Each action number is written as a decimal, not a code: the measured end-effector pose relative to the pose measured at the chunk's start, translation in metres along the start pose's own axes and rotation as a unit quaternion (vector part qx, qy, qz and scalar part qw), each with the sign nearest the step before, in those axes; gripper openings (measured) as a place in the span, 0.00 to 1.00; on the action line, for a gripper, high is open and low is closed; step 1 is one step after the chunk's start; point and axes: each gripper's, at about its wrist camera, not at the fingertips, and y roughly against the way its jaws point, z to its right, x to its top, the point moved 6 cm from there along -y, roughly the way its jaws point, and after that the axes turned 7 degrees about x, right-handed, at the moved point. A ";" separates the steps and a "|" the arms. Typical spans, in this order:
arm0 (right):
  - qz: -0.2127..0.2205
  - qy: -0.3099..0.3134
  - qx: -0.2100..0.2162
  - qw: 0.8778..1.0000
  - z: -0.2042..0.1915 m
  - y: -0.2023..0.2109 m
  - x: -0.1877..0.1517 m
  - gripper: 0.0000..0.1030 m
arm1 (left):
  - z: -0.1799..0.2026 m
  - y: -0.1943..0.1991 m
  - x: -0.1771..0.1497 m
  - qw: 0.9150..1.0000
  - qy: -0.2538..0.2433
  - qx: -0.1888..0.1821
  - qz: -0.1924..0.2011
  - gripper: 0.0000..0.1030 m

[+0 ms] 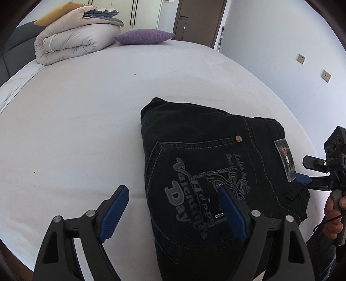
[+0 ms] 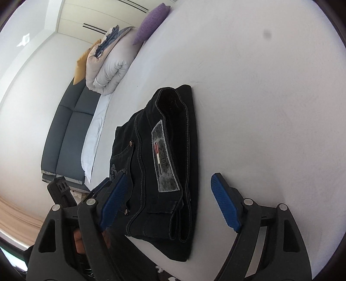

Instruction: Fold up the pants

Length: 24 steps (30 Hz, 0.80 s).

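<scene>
Black jeans (image 1: 205, 162) lie folded into a compact stack on the white bed sheet (image 1: 75, 129), back pocket with grey lettering facing up. My left gripper (image 1: 173, 190) hovers open over the near left edge of the stack, one blue pad above the sheet and the other above the pocket. In the right wrist view the jeans (image 2: 147, 151) show their waistband label and folded edge. My right gripper (image 2: 169, 177) stands open astride that end; its pads do not press on the cloth. The right gripper (image 1: 320, 173) also shows at the label side, held by a hand (image 1: 335, 216).
A folded beige duvet (image 1: 71, 43) and a purple pillow (image 1: 144, 36) sit at the head of the bed by a dark grey headboard (image 1: 19, 43). A brown door (image 1: 199, 19) and a wall with sockets (image 1: 301, 58) stand beyond the bed.
</scene>
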 end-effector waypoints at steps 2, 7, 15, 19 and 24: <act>-0.010 -0.005 -0.004 1.000 0.000 -0.009 0.005 0.73 | 0.007 -0.007 0.002 1.000 -0.005 -0.009 -0.009 0.83; -0.035 -0.001 -0.013 0.999 0.001 -0.032 0.010 0.63 | 0.016 -0.018 0.002 1.000 -0.015 -0.007 -0.020 0.83; -0.046 -0.011 -0.025 0.999 0.003 -0.053 0.017 0.44 | 0.018 -0.022 0.003 0.999 -0.012 -0.014 -0.028 0.70; -0.050 0.007 -0.047 0.998 0.001 -0.061 0.016 0.34 | 0.023 -0.022 0.002 0.999 -0.022 -0.012 -0.029 0.62; -0.039 0.057 -0.087 0.994 -0.013 -0.062 0.008 0.24 | 0.025 -0.016 0.000 0.999 -0.025 -0.010 -0.023 0.40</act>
